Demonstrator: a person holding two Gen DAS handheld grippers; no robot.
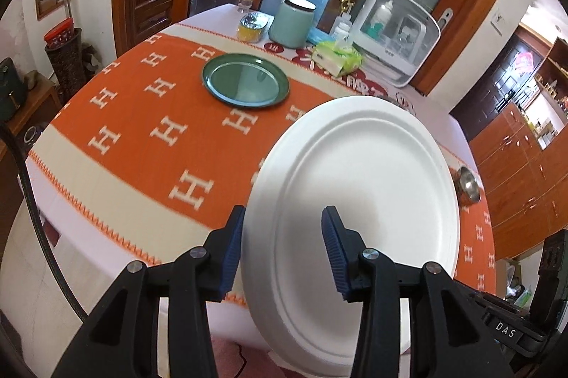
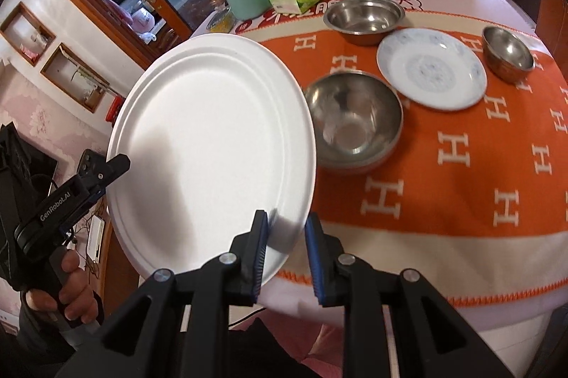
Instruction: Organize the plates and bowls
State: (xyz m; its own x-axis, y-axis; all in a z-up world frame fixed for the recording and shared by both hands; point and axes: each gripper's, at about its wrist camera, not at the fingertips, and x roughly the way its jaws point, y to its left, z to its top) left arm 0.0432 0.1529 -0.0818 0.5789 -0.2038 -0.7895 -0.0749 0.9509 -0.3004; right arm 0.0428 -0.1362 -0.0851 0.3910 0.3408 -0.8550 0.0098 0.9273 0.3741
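Both hand-held grippers carry the white plate (image 1: 355,200) tilted above the bench (image 1: 124,143): left hand-held gripper (image 1: 284,250) apparently clamps one rim, right hand-held gripper (image 2: 285,257) the opposite rim.

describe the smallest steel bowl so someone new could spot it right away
Start at the orange cloth with white H marks on the table. Three steel bowls stand on it around a pale patterned plate. The small bowl stands just right of that plate in the right wrist view, near the far right edge; it is the smallest of the three.
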